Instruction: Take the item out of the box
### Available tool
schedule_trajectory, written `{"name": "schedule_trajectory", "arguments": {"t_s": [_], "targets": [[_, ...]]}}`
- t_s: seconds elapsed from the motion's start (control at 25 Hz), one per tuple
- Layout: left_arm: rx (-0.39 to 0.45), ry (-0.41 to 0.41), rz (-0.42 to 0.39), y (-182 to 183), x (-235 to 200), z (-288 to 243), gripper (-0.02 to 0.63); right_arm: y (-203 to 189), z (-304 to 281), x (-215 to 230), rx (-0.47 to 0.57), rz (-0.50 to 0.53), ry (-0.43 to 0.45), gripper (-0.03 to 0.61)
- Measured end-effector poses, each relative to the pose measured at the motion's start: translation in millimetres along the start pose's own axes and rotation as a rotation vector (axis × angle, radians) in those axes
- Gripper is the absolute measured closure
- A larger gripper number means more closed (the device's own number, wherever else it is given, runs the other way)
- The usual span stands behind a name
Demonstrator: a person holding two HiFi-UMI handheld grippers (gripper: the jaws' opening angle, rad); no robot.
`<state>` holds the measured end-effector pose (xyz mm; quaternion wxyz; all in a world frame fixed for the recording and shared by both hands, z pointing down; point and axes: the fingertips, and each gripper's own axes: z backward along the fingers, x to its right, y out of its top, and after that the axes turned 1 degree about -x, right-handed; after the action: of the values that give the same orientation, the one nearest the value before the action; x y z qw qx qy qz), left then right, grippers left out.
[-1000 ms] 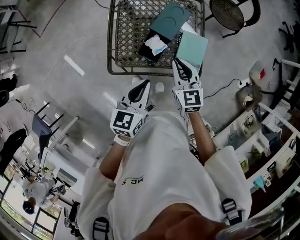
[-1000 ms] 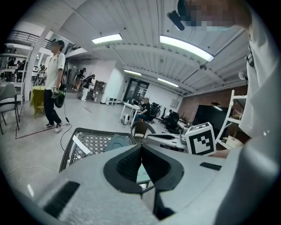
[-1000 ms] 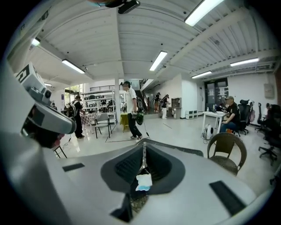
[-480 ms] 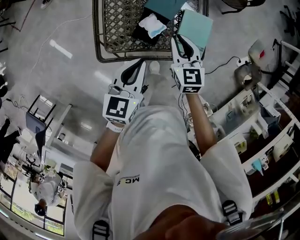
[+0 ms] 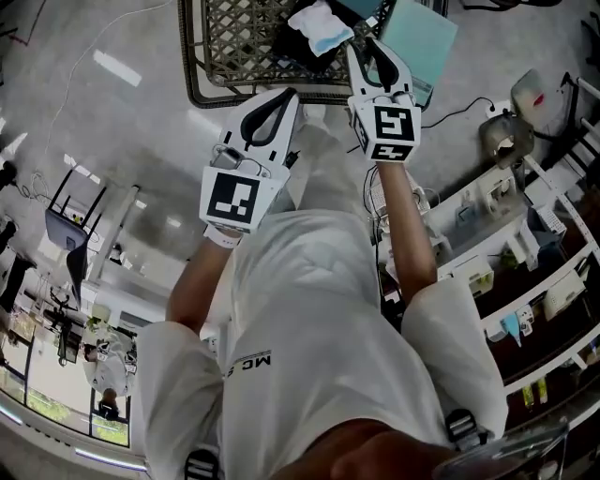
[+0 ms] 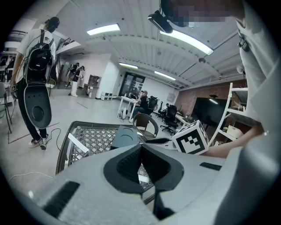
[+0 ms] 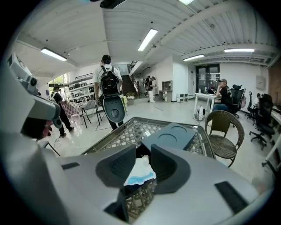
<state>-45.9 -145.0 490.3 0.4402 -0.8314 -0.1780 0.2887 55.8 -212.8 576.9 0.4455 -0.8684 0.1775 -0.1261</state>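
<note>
Right tool [image 5: 367, 47], earlier closed at teal sheet [image 5: 422, 37], jaws opening with nothing between; left tool [image 5: 289, 94] closed, empty.

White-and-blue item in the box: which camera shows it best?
Head view: the white-and-blue item lies in full outline on the dark box. Right gripper view frames it beyond the right gripper, whose opening jaws hold nothing and hide its edges. Left gripper view mostly hides it behind the jaws.
</note>
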Motion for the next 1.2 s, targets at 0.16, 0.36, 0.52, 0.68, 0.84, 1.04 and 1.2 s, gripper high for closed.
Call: {"name": "schedule_trajectory", "arguments": {"t_s": [0.16, 0.36, 0.52, 0.68, 0.84, 1.04, 1.2], "targets": [[-0.020, 0.016, 0.026, -15.8, -8.6, -6.4, 0.589, -19.0, -16.8, 10.8, -0.042, -0.008, -0.004, 0.448], [-0.045, 0.010, 0.040, -32.2, -11.5, -18.2, 0.589, -44.2, -37.5, 14.8, -0.102, -0.014, 0.010, 0.448], [-0.050, 0.004, 0.047, -39.9, -10.1, -26.5, 0.589, -64.4, -50.6, 17.0, -0.140, -0.025, 0.012, 0.448], [-0.064, -0.003, 0.052, -47.9, -10.6, -32.5, 0.589, -79.6, -61.3, 22.7, -0.169, -0.068, 0.001, 0.440], [-0.076, -0.006, 0.066, -57.3, -10.9, -38.7, 0.589, -91.7, -70.2, 25.5, -0.190, -0.086, -0.001, 0.433], [-0.089, -0.011, 0.080, -68.4, -11.6, -44.1, 0.589, -100.9, -75.6, 23.6, -0.204, -0.078, -0.003, 0.433], [-0.087, -0.012, 0.087, -72.0, -10.5, -44.0, 0.589, -104.8, -77.2, 24.7, -0.207, -0.060, -0.001, 0.443]]}}
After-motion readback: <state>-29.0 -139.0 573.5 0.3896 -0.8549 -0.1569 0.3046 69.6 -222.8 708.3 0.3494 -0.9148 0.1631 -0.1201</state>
